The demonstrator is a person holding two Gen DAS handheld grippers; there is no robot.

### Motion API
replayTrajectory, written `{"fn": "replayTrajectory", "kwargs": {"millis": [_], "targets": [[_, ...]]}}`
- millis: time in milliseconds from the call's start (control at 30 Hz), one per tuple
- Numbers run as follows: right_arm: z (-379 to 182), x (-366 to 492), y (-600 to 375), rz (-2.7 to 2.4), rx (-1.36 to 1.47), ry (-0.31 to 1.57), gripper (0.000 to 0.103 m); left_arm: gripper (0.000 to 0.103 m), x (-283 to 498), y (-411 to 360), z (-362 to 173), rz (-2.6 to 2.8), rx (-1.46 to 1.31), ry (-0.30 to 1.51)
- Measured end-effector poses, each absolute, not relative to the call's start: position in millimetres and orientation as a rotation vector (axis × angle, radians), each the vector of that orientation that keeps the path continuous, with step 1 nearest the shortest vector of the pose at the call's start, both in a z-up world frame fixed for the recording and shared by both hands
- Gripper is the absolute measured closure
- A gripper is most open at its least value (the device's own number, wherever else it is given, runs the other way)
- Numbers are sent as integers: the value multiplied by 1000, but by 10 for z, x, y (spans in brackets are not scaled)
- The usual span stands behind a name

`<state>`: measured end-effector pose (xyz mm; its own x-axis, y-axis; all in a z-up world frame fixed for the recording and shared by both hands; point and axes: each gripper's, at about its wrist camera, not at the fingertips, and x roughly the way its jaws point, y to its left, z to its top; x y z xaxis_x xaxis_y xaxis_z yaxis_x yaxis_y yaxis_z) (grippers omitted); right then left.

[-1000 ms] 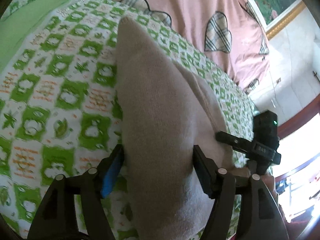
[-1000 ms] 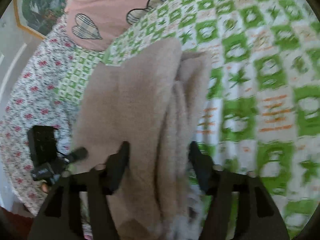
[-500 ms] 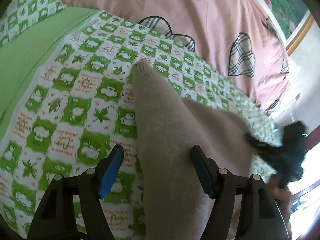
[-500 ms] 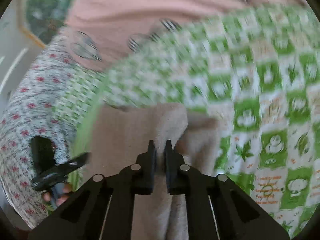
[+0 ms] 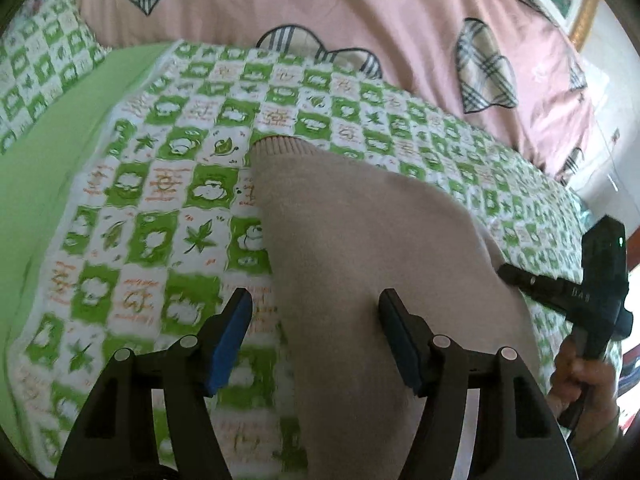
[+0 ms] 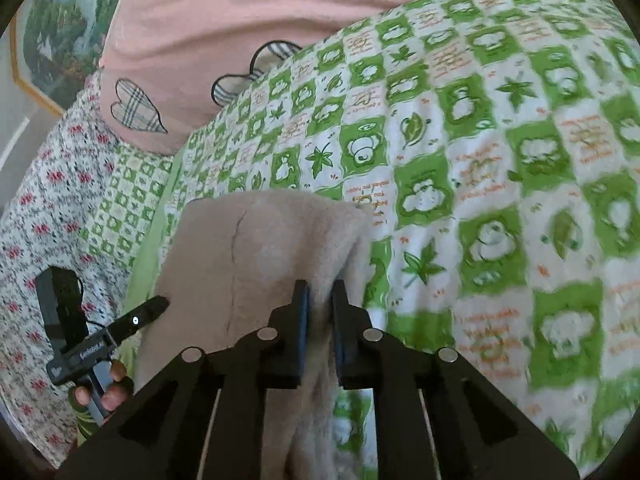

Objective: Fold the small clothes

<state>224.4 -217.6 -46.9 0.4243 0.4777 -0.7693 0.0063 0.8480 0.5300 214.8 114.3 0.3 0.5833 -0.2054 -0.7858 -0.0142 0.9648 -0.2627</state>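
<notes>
A small beige knit garment (image 5: 360, 248) lies on the green-and-white checked bedspread (image 5: 160, 208), its ribbed cuff end pointing away. My left gripper (image 5: 316, 320) is open, its jaws wide apart over the garment's near part, the right jaw above the cloth, the left jaw over the bedspread. In the right wrist view the garment (image 6: 248, 248) is bunched and lifted, and my right gripper (image 6: 320, 300) is shut on its fleecy edge. The right gripper also shows at the right of the left wrist view (image 5: 520, 280).
A pink quilt with plaid hearts (image 5: 360, 16) lies across the far side of the bed. A floral sheet (image 6: 44, 208) covers the left of the right wrist view. A framed picture (image 6: 52, 28) hangs on the wall behind.
My right gripper has shut on the garment's edge and drawn it back. My left gripper has stayed open and pulled back, so more bedspread shows beyond the cuff.
</notes>
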Motion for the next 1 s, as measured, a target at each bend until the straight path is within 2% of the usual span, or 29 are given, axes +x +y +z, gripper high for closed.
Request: {"fn": "replayTrajectory", "kwargs": {"millis": [100, 133, 200, 233, 267, 467, 633, 700, 733, 767, 800, 867, 933, 1000], "targets": [[-257, 1989, -2227, 334, 502, 1073, 88, 37, 1789, 1119, 100, -138, -233, 918], [-198, 1892, -2234, 351, 501, 1066, 84, 37, 1649, 1105, 124, -151, -227, 908], [-89, 1649, -2215, 389, 489, 1062, 68, 37, 1329, 1071, 159, -150, -204, 878], [-50, 1535, -2198, 405, 484, 1066, 55, 37, 1122, 1040, 167, -149, -183, 860], [-7, 1371, -2184, 428, 479, 1063, 53, 37, 988, 1016, 163, -151, -167, 852], [-19, 833, -2023, 461, 397, 1116, 53, 37, 299, 755, -21, -189, -72, 873], [-85, 791, -1927, 434, 335, 1142, 54, 37, 252, 612, -240, -171, -14, 904], [-76, 796, -1894, 434, 321, 1139, 59, 37, 292, 603, -310, -152, 0, 914], [-76, 808, -1888, 434, 321, 1139, 68, 37, 321, 608, -361, -140, 2, 926], [-72, 818, -1888, 435, 323, 1140, 82, 38, 341, 611, -393, -135, 5, 937], [-58, 820, -1890, 435, 327, 1140, 87, 43, 354, 610, -427, -123, 18, 944], [19, 817, -1916, 446, 335, 1119, 93, 50, 366, 633, -453, -115, 27, 953], [145, 780, -1966, 476, 369, 1074, 95, 66, 344, 664, -411, -124, 10, 943], [274, 728, -2028, 504, 409, 1014, 96, 72, 329, 704, -380, -115, -9, 941]]}}
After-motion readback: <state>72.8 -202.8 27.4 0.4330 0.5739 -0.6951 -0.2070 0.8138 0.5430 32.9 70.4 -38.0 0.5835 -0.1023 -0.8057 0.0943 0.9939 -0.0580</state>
